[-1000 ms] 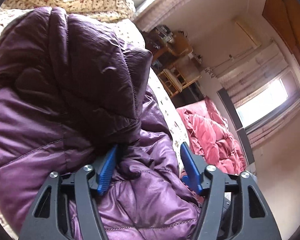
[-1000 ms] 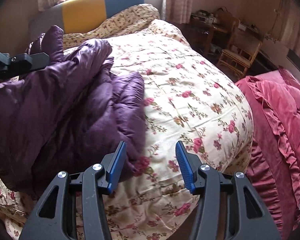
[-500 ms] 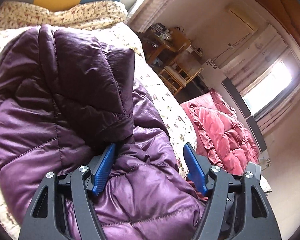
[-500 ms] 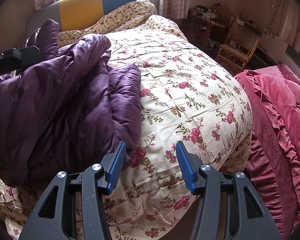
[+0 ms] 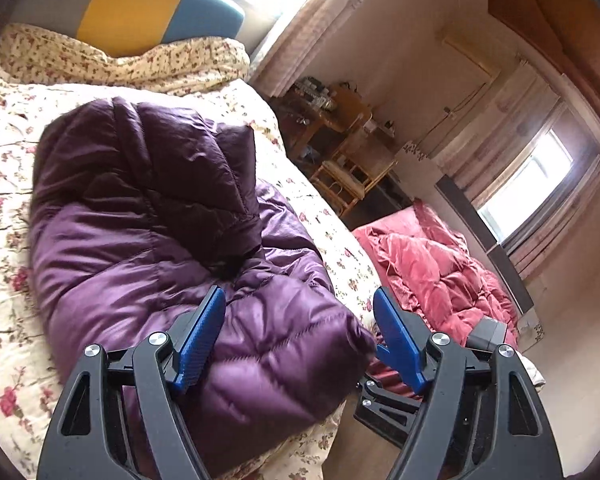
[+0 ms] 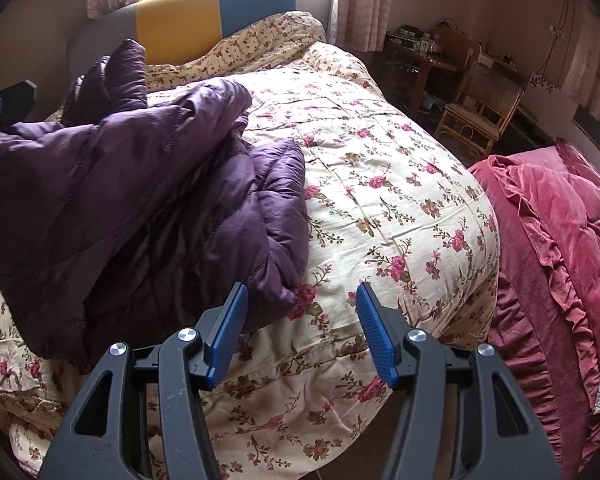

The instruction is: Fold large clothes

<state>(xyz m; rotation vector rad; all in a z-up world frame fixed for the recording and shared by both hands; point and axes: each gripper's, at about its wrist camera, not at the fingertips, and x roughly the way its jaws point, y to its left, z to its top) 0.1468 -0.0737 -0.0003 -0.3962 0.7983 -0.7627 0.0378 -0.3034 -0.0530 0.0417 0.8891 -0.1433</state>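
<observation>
A purple quilted jacket (image 6: 140, 184) is seen bunched on the left of a bed (image 6: 380, 184) covered by a floral quilt. The right gripper (image 6: 300, 304) is held above the bed's near edge, its jaws opening with nothing between them (only quilt below). A red ruffled blanket (image 6: 560, 240) is heaped at right.

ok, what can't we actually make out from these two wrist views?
- Purple jacket: the underside and how many layers it is folded into are hidden by its own bulk. In the right wrist view its left part is cut by the frame edge.
- Left gripper: opening; from behind, contact with the fabric is unclear.
- Desk clutter: too small to name.
- The floral quilt hides the bed's far side.
</observation>
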